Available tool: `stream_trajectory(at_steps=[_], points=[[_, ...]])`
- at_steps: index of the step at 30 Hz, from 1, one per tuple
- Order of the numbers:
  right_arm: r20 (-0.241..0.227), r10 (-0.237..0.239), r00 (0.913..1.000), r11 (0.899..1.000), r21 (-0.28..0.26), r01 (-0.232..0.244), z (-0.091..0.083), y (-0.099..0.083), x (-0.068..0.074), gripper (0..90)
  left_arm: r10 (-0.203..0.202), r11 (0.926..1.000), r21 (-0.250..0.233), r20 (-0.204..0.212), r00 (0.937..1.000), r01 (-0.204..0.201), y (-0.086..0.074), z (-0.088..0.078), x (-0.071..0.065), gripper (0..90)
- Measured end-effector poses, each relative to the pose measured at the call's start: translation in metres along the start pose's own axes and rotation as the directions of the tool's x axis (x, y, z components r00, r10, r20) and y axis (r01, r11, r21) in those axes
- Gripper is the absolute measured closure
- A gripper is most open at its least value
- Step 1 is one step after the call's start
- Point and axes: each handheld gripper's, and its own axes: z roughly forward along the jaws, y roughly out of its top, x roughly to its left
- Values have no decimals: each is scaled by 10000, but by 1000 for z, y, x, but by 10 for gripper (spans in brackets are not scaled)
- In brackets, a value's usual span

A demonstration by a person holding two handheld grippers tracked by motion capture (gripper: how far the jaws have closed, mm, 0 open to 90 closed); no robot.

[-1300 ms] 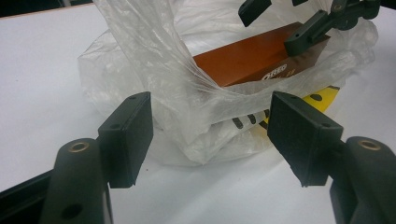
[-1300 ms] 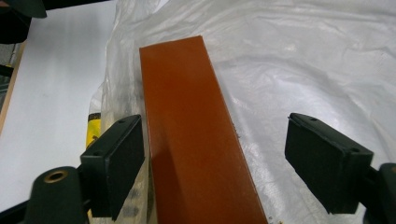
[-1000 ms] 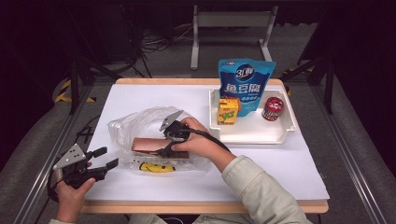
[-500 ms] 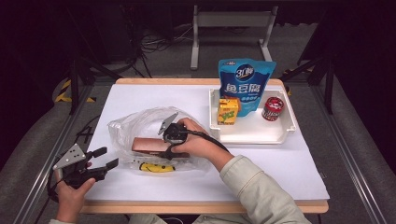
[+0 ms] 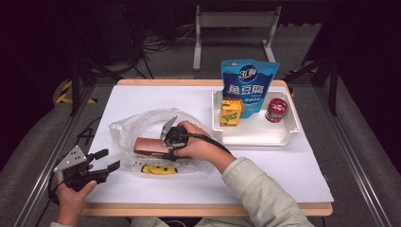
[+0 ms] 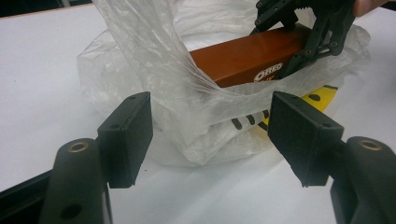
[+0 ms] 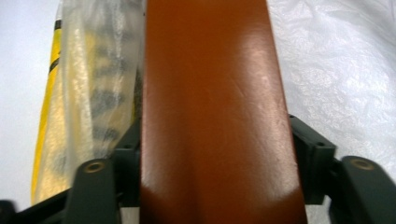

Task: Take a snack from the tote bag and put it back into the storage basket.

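— What stood in the white tray [image 5: 283, 138] at the tabletop's [image 5: 293, 175] far right?
— A blue pouch [image 5: 249, 84] leaned upright at its back, a yellow carton [image 5: 231, 113] just before it, and a red can [image 5: 276, 109] beside them.
— And beyond the tabletop?
— A grey metal frame [image 5: 234, 28] stood on the floor, with cables [image 5: 161, 40] near it.

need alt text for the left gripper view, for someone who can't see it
A brown box sits in a crumpled clear plastic bag on a white table, held at its far end by the right gripper. In the foreground, the left gripper is open, its two black jaws either side of the bag's near edge.
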Motion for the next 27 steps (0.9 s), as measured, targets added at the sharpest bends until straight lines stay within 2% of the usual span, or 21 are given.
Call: stream_trajectory(at_steps=[4, 8, 19, 27], points=[[22, -187, 9998, 9997, 170, 187, -3, 2, 1, 423, 28, 10000, 51, -8, 10000, -28, 0, 1, 0, 316], [34, -134, 9999, 9998, 134, 133, -5, 2, 1, 426, 48, 10000, 40, -15, 10000, -48, 0, 0, 0, 316], [259, -183, 9995, 9981, -588, 198, -25, 11, 4, 424, 10, 10000, 62, -12, 10000, -10, 0, 1, 0, 317], [398, -236, 9989, 9920, -1230, 284, -45, 20, 6, 424, 27, 10000, 71, -7, 10000, -27, 0, 0, 0, 317]])
